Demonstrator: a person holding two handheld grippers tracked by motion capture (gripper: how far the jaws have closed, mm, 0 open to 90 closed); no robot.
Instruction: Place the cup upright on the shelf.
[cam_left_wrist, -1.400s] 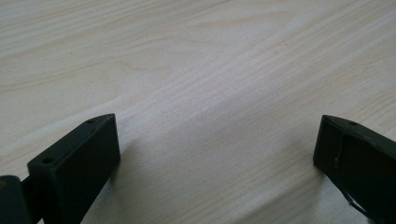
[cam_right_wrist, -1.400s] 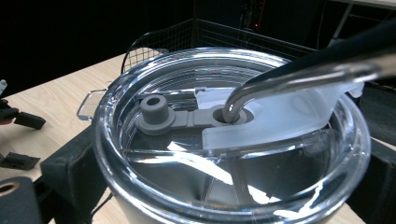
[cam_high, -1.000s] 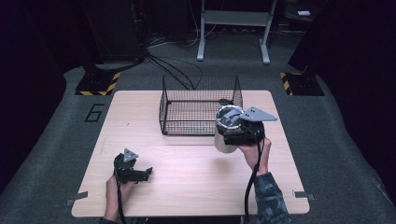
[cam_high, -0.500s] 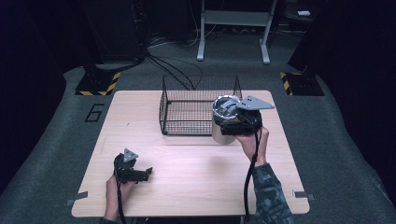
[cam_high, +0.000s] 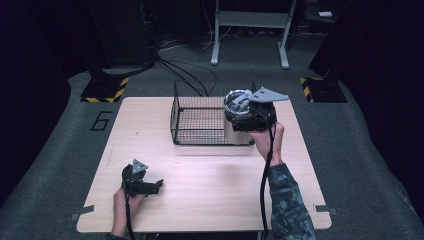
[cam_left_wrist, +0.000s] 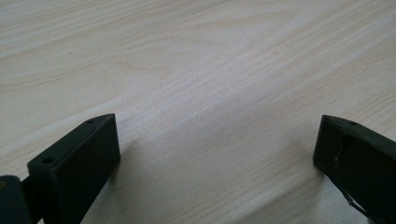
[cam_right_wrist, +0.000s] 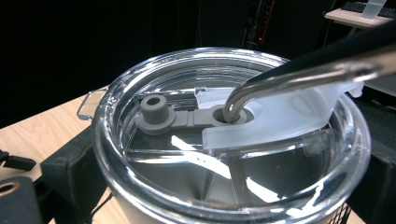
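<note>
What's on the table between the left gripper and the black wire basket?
Nothing: in the high view, bare light wooden table separates the left gripper from the black wire basket.

Glossy clear plastic lid (cam_right_wrist: 233, 144); metal straw (cam_right_wrist: 299, 74) — matt wooden table (cam_left_wrist: 196, 70).

Room: dark, unlit walls beyond a lit centre. Floor (cam_high: 60, 150): grey carpet, marked with a "6" (cam_high: 102, 120) off the desk's far-left corner. Desk (cam_high: 210, 190): pale wood grain. Yellow-black hazard-striped bases (cam_high: 105, 93) flank its far corners. Grey metal stand (cam_high: 250, 30) behind; black cables (cam_high: 185, 70) trail across the floor.
</note>
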